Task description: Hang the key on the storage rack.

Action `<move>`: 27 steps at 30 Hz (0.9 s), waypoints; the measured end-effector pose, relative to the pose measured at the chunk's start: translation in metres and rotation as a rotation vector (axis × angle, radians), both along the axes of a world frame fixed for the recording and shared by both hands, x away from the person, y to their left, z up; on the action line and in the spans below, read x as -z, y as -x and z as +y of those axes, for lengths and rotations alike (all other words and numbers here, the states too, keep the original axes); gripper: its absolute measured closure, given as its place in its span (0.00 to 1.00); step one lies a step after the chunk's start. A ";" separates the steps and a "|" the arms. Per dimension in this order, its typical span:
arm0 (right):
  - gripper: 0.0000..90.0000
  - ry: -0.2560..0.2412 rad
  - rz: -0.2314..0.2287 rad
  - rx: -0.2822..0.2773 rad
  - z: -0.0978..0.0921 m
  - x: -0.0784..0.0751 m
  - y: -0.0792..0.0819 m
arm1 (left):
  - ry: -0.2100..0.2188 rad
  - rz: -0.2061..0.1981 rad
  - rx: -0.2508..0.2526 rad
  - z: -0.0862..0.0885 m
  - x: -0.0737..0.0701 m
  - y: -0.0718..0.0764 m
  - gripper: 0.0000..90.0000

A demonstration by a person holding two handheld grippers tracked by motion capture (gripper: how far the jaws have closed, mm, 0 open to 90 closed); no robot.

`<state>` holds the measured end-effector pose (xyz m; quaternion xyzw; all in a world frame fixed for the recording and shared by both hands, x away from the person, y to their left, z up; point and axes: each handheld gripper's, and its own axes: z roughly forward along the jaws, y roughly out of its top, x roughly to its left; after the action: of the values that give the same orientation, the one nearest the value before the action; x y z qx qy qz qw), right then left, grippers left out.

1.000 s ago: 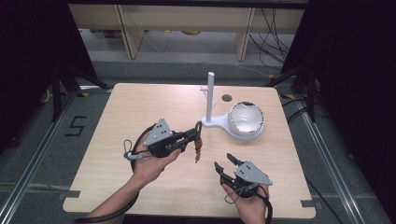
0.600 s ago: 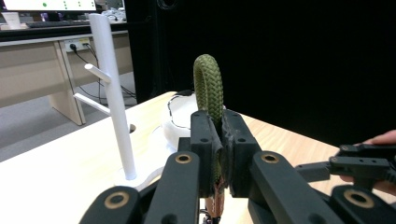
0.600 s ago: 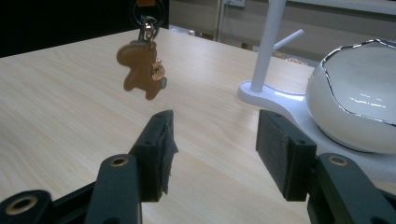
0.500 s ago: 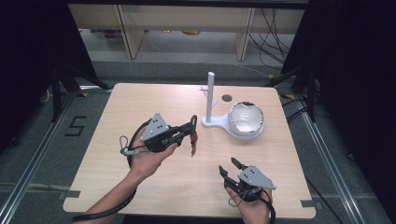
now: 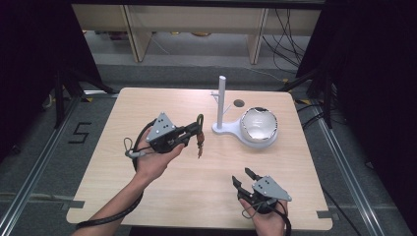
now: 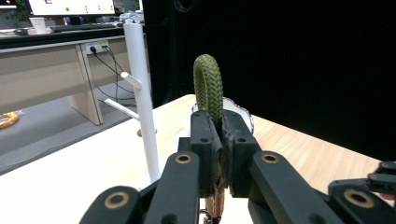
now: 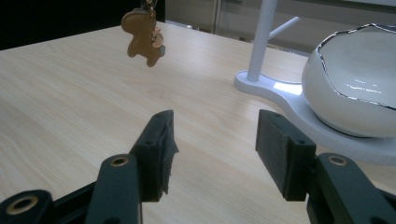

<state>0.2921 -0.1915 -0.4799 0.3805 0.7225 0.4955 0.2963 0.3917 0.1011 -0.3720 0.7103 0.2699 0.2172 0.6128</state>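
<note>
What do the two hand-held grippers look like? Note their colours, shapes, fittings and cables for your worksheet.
Both the left gripper and the right gripper are black, each with two flat-padded jaws on hinged links with brass-coloured pivots. A grey three-cornered plate sits on top of each. A black cable trails from each, looping beside the hand. The forearms show no sleeves.

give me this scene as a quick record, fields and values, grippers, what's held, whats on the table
left gripper: shut on the green cord loop of a keychain, held above the table
keychain charm: brown figure, hangs free below the cord, off the table
right gripper: open, empty, low at the near edge of the table
stand: white post with side pegs, upright on a white base
bowl: white, sits on the same base, right of the post
table: light wood
likely next move: hang the cord loop on a peg
</note>
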 end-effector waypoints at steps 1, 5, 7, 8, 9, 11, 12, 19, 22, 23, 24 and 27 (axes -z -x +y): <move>0.53 0.000 0.000 0.000 0.000 0.000 0.000 | 0.000 0.000 0.000 0.000 0.000 0.000 0.93; 0.53 -0.007 0.019 0.009 0.000 0.000 0.001 | -0.001 -0.002 -0.013 0.001 -0.001 -0.004 0.93; 0.53 -0.019 0.020 0.019 0.000 0.000 0.002 | -0.003 -0.004 -0.019 0.002 -0.002 -0.006 0.93; 0.53 -0.011 0.011 0.015 -0.001 0.000 0.001 | -0.004 -0.004 -0.024 0.002 -0.002 -0.007 0.93; 0.53 -0.011 0.011 0.015 -0.001 0.000 0.001 | -0.002 -0.004 -0.027 0.002 -0.002 -0.008 0.93; 0.53 -0.016 0.015 0.018 -0.001 0.000 0.001 | -0.004 -0.004 -0.034 0.003 -0.002 -0.010 0.93; 0.53 -0.018 0.013 0.016 -0.001 0.000 0.001 | -0.006 -0.005 -0.036 0.003 -0.001 -0.012 0.93; 0.53 -0.024 0.022 0.016 0.000 0.002 0.002 | -0.003 0.001 -0.056 0.004 0.000 -0.018 0.93; 0.53 -0.017 0.018 0.015 -0.001 0.002 0.001 | -0.010 -0.004 -0.072 0.005 0.000 -0.021 0.93; 0.53 -0.017 0.018 0.015 -0.001 0.002 0.001 | -0.010 -0.004 -0.072 0.005 0.000 -0.021 0.93; 0.53 -0.019 0.020 0.018 0.000 0.002 0.001 | -0.012 -0.007 -0.078 0.006 -0.001 -0.023 0.93; 0.53 -0.026 0.007 0.005 0.000 0.003 0.000 | -0.009 -0.007 -0.088 0.006 -0.001 -0.025 0.93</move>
<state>0.2922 -0.1913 -0.4827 0.3879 0.7161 0.5026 0.2902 0.4165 0.1067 -0.3712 0.6998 0.2976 0.2475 0.6004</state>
